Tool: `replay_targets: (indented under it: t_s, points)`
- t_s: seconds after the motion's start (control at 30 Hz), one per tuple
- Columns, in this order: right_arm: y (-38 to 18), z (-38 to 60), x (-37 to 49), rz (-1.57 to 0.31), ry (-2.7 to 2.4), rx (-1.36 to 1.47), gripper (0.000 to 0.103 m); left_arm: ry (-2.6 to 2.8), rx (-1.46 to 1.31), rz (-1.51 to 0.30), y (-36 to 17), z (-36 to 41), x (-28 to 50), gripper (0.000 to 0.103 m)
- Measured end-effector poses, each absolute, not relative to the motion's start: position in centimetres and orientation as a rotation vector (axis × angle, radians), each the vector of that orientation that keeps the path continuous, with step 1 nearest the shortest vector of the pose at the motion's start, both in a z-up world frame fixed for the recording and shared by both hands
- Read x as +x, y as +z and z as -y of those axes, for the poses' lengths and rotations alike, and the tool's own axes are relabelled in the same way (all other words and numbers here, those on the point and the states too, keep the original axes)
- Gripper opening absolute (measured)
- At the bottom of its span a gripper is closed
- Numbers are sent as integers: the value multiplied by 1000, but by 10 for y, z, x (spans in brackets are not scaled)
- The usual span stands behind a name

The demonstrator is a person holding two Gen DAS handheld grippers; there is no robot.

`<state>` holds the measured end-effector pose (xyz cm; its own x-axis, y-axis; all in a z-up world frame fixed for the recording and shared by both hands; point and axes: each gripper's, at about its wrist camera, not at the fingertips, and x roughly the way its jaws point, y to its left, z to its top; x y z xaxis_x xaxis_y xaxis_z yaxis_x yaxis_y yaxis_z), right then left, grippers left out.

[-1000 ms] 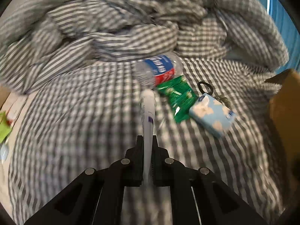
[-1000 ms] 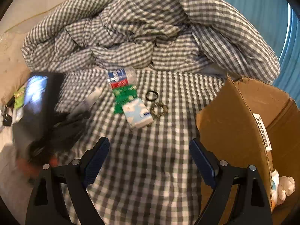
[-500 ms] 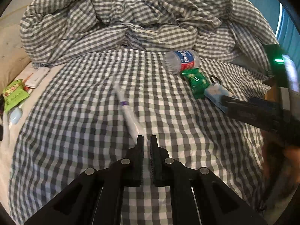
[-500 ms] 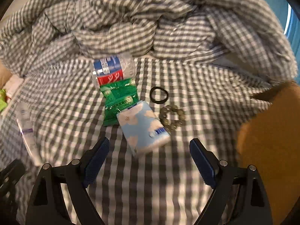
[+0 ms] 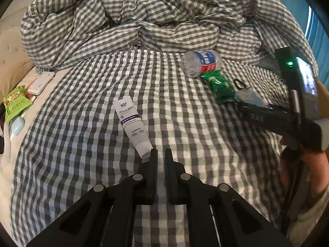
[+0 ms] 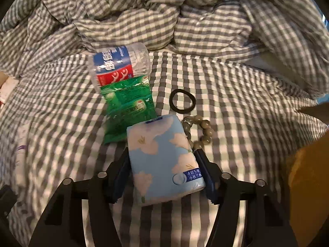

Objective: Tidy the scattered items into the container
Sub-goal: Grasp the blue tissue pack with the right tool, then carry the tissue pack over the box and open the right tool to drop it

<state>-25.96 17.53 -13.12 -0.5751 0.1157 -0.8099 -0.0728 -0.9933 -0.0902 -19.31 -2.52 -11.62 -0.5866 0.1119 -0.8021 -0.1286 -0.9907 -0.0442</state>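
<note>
A white tube (image 5: 131, 123) lies on the checked sheet just ahead of my left gripper (image 5: 161, 154), whose jaws are nearly together and hold nothing. My right gripper (image 6: 162, 154) has its jaws against both sides of a light blue tissue pack (image 6: 164, 162); it also shows in the left wrist view (image 5: 249, 97). Beyond the pack lie a green packet (image 6: 128, 107), a plastic bottle (image 6: 118, 65), a black hair tie (image 6: 182, 101) and a bead bracelet (image 6: 200, 130). The cardboard box (image 6: 308, 164) is at the right edge.
A bunched checked duvet (image 5: 154, 16) fills the far side of the bed. At the left bed edge lie a green snack packet (image 5: 15, 103), a white case (image 5: 41, 82) and a pale blue object (image 5: 17, 126). The right hand and its gripper body (image 5: 287, 119) are on the right.
My left gripper let go of the white tube and drew back from it. My right gripper moved forward and closed in from wide open onto the tissue pack.
</note>
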Motion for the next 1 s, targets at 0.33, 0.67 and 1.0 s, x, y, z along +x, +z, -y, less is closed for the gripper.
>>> replay_targets:
  t_s: [0.33, 0.67, 1.0]
  points:
    - [-36, -150, -153, 135, 2877, -1273, 52, 2712, -1218, -60, -43, 6, -132, 7]
    - [35, -218, -43, 31, 2941, -1111, 52, 2649, -1047, -153, 26, -70, -65, 7]
    - [61, -360, 11, -89, 2715, -1007, 52, 2304, -874, -217, 67, -226, -33, 7]
